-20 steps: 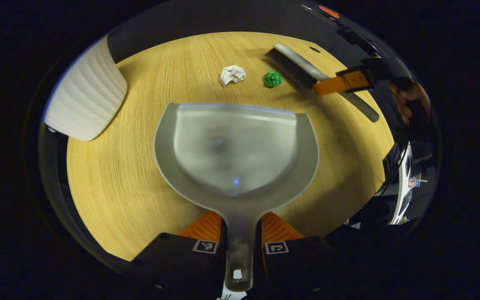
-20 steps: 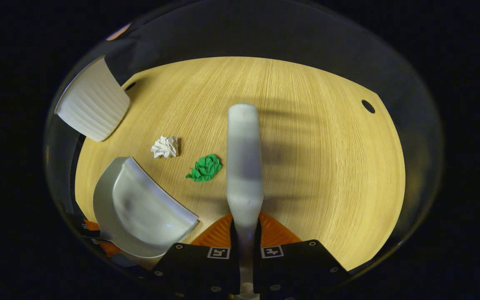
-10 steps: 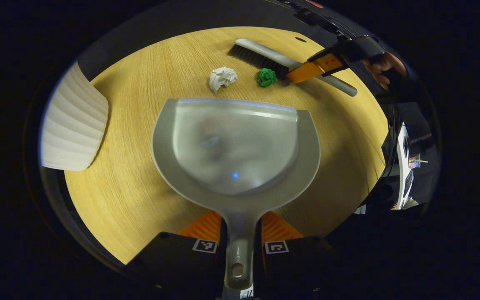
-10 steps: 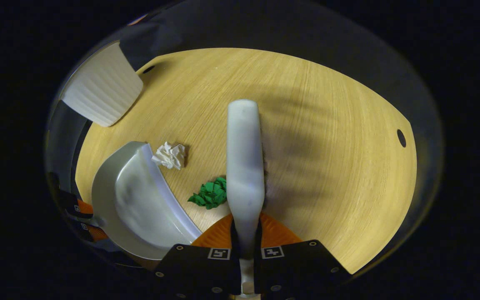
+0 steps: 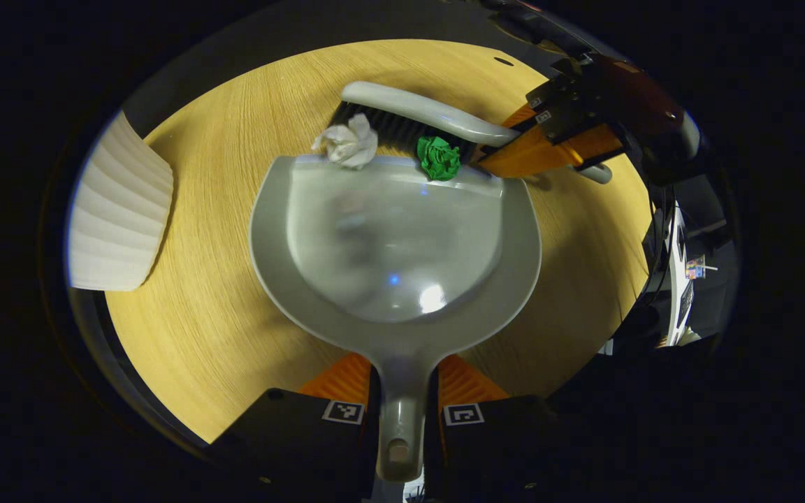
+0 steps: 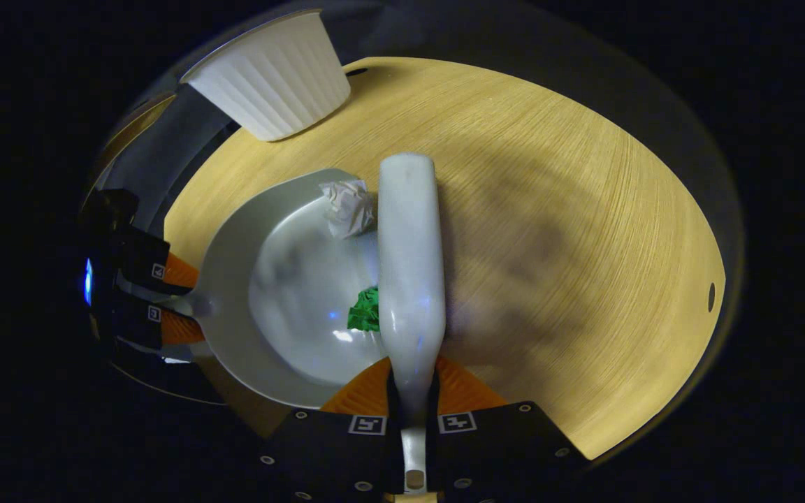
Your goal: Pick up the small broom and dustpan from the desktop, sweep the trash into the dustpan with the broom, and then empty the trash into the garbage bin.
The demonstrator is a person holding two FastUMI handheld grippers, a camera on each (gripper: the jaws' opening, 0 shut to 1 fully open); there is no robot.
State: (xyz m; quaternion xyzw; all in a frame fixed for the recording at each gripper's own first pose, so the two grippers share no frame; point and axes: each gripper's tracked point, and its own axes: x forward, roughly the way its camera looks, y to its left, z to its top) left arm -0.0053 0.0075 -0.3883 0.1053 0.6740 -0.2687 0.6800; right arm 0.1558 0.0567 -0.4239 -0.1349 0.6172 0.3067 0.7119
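Observation:
A grey dustpan (image 5: 402,237) lies flat on the wooden table (image 5: 193,314), and my left gripper (image 5: 402,381) is shut on its handle. The small broom (image 5: 416,108), grey-backed with dark bristles, stands at the pan's front lip with my right gripper (image 5: 507,136) shut on its handle. A white paper ball (image 5: 346,143) and a green paper ball (image 5: 439,158) sit on the pan's lip, against the bristles. In the right gripper view the broom (image 6: 409,265) runs forward from my right gripper (image 6: 413,381). The white ball (image 6: 348,206) and the green ball (image 6: 366,311) lie just inside the dustpan (image 6: 284,293), held by my left gripper (image 6: 196,304).
A white ribbed bin (image 5: 116,209) stands off the table's left edge, also seen as the bin (image 6: 273,73) beyond the pan. Bare tabletop (image 6: 549,244) stretches to the right of the broom. Dark equipment and cables (image 5: 675,279) sit past the table's right edge.
The broom has swept toward the dustpan, pushing both paper balls from the bare table onto the pan's front lip. The dustpan has stayed nearly still.

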